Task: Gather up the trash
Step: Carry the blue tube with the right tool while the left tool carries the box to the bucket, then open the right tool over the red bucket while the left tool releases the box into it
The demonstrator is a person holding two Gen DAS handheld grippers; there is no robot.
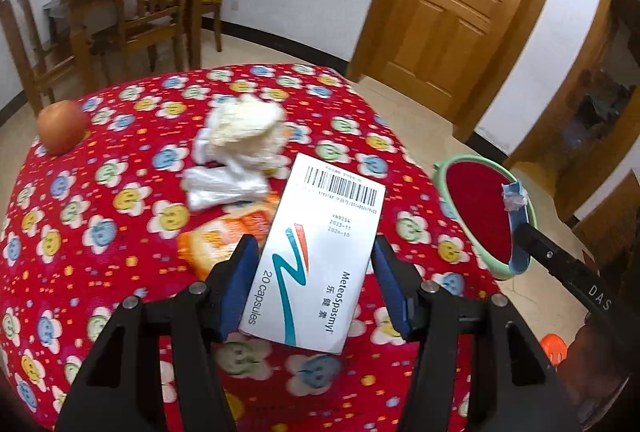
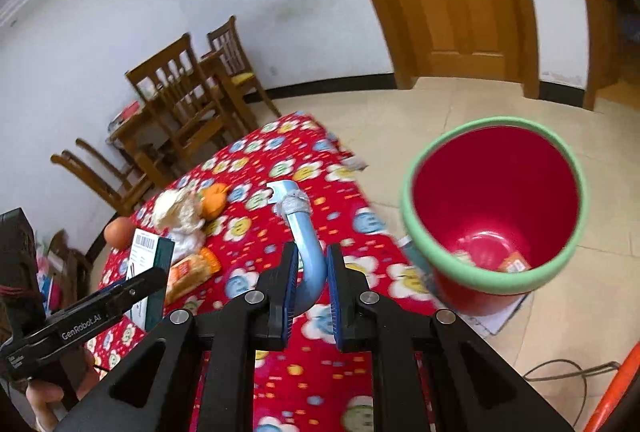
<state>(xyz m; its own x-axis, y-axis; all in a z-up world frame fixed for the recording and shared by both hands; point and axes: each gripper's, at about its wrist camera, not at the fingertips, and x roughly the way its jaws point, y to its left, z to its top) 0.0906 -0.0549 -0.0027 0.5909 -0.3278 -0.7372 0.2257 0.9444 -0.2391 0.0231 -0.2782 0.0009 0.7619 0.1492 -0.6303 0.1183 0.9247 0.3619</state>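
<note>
Currently the left gripper (image 1: 316, 272) clamps a white medicine box (image 1: 316, 252) above the red flowered tablecloth (image 1: 100, 232). The right gripper (image 2: 312, 284), nearly closed, grips the blue handle (image 2: 308, 252) of a red, green-rimmed bin (image 2: 496, 207) holding wrappers beside the table.

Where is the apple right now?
The apple sits on the red flowered tablecloth at its far left edge in the left wrist view, left of the crumpled white tissue.

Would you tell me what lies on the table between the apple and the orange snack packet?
In the left wrist view, a crumpled white tissue and plastic wad lies between the apple and the orange snack packet.
</note>
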